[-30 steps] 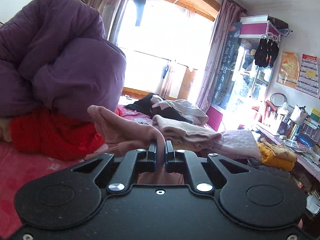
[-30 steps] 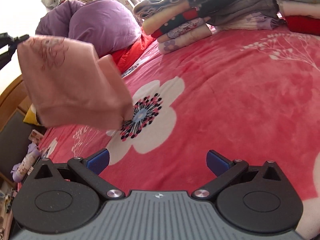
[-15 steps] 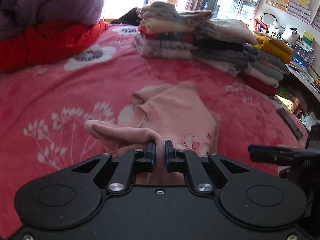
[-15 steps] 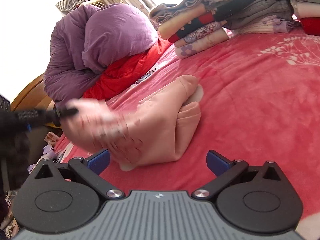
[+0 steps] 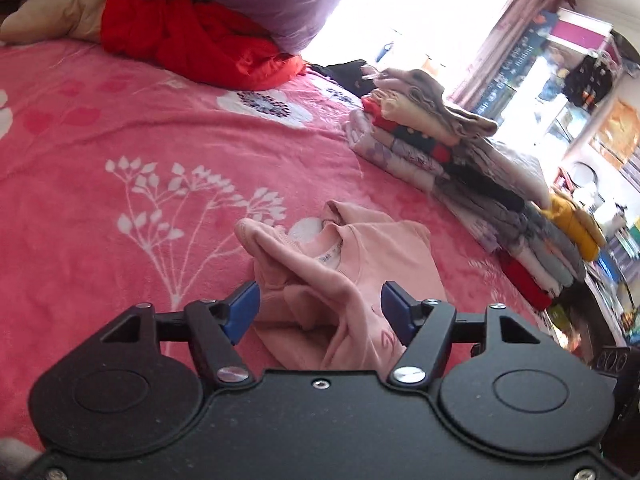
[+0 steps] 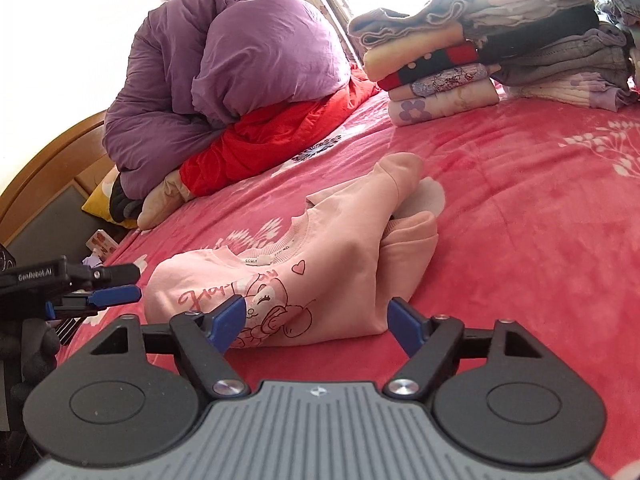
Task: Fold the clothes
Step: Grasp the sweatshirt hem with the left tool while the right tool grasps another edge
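- left wrist: the left gripper [image 5: 319,306], clamped on a pink sweatshirt [image 5: 352,256] a second ago, is opening – cloth lies loose between its jaws, dropped on the red floral blanket [image 5: 120,140], ready for folding.
- right wrist: the right gripper [image 6: 316,322] is closing, nothing pinched yet; the sweatshirt's bear print has unreadable script, and the other tool reads "genrobot.ai".

Bright window [image 5: 400,12], curtains [image 5: 516,20], wooden headboard [image 6: 44,168]

pink sweatshirt [image 6: 320,280] | partly folded, print up | on red blanket [image 6: 520,208]
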Tool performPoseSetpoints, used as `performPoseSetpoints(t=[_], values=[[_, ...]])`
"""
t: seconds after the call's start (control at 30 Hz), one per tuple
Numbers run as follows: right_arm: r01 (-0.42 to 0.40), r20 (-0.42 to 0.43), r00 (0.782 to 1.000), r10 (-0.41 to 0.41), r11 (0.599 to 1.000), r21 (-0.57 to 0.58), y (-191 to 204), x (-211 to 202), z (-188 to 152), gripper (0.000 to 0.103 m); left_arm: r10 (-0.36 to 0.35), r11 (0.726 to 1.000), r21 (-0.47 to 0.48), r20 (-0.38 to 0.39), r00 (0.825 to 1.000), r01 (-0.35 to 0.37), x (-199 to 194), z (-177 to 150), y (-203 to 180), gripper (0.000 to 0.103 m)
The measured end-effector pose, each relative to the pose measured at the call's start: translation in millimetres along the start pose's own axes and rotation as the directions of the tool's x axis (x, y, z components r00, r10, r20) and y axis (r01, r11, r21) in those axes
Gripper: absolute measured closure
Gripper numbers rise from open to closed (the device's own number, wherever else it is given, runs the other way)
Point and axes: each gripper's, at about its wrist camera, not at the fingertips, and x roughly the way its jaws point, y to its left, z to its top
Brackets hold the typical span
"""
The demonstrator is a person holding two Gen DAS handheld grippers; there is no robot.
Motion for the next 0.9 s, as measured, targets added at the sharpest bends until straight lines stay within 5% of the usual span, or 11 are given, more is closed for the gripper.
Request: performPoseSetpoints(t=[0.17,0.33,0.53,0.8,0.87,0.9], values=[[0.029,-0.015,0.999,-0.029,1.0,0.002,-7,13,30,0.025,-0.018,0.992,-0.127,-0.011,1.0,0.017,16,13,11,0.031],[0.067,-0.072,0.994,-0.076,0.99,-0.125,-5,42,75,0.025,-0.054,0.985,-0.162,0.015,0.998,0.056,34,10,24,0.031],[0.099,-0.156,0.975,-0.159,0.937,-0.334,1,97,115,0.025,-0.088,0.989,-0.124,-0.013,0.996,0.086,51,10,26,0.03],[0.112,-0.244,0.944,-0.223,0.91,-0.399,-11,163,135,0.025,-0.113,0.984,-0.145,-0.046,0.993,0.106,64,8,39,0.03],[0.089,-0.278,0.938,-0.209,0.917,-0.389,-14,170,134,0.029,-0.123,0.983,-0.144,-0.039,0.992,0.116,62,10,38,0.03],[0.076,-0.296,0.933,-0.207,0.914,-0.397,-13,172,132,0.041,-0.126,0.982,-0.144,-0.037,0.991,0.119,61,10,38,0.03]])
